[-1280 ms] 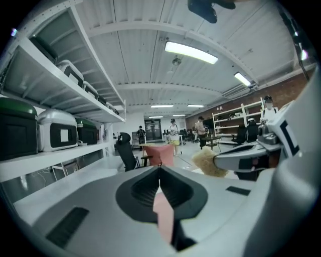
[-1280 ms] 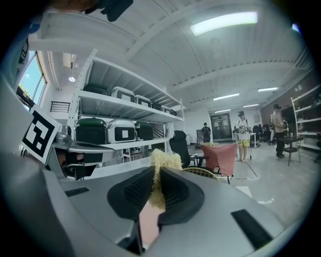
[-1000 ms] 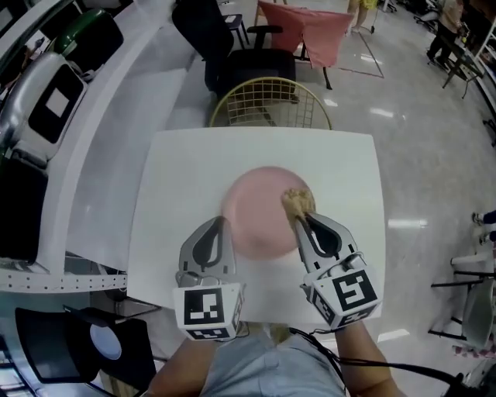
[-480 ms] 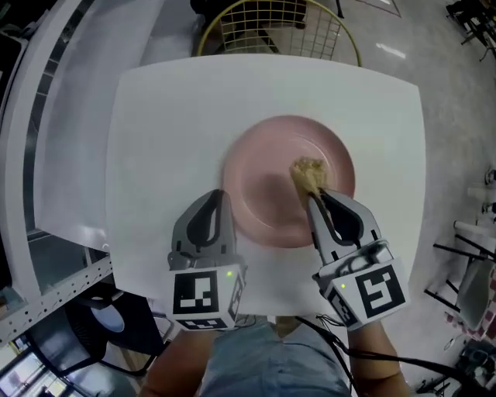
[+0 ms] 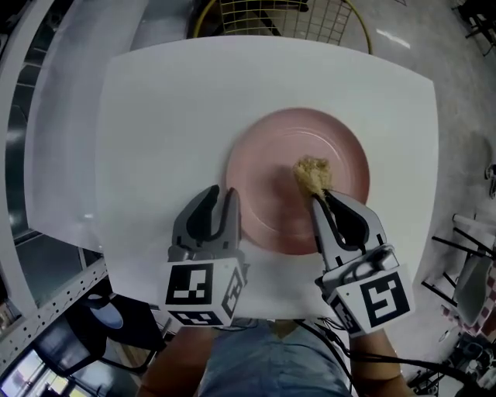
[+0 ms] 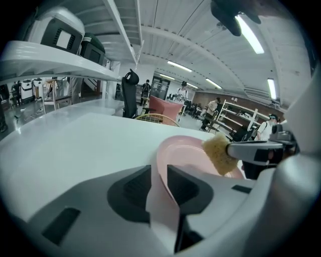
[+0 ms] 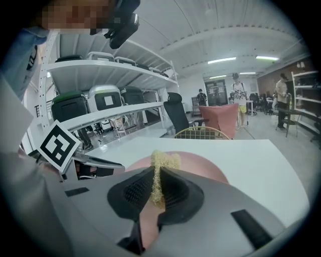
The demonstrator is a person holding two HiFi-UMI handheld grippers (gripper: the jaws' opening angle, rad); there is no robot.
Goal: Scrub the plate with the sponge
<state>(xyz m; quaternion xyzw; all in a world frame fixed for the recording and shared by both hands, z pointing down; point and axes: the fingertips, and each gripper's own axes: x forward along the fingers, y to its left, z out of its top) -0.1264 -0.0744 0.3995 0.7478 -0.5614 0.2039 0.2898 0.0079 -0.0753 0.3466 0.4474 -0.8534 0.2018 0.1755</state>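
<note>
A pink plate [image 5: 271, 167] lies on the white table [image 5: 155, 116]. My left gripper [image 5: 221, 198] is shut on its near-left rim; in the left gripper view the pink rim [image 6: 161, 198] runs between the two jaws of the left gripper [image 6: 158, 175]. My right gripper [image 5: 324, 198] is shut on a yellow-tan sponge [image 5: 312, 174], which rests on the right half of the plate. In the right gripper view the sponge [image 7: 159, 173] sticks out past that gripper's jaws, over the plate [image 7: 200, 168]. The sponge [image 6: 218, 153] also shows in the left gripper view.
A yellow wire chair [image 5: 279, 19] stands beyond the table's far edge. White shelving with cases [image 7: 105, 98] runs along the left. The table's near edge [image 5: 263, 314] is just behind both grippers. People and shelves are far off in the room.
The left gripper has slid right onto the plate's rim and shut on it. The right gripper still presses the sponge on the plate's right half. The head view has tilted closer.
</note>
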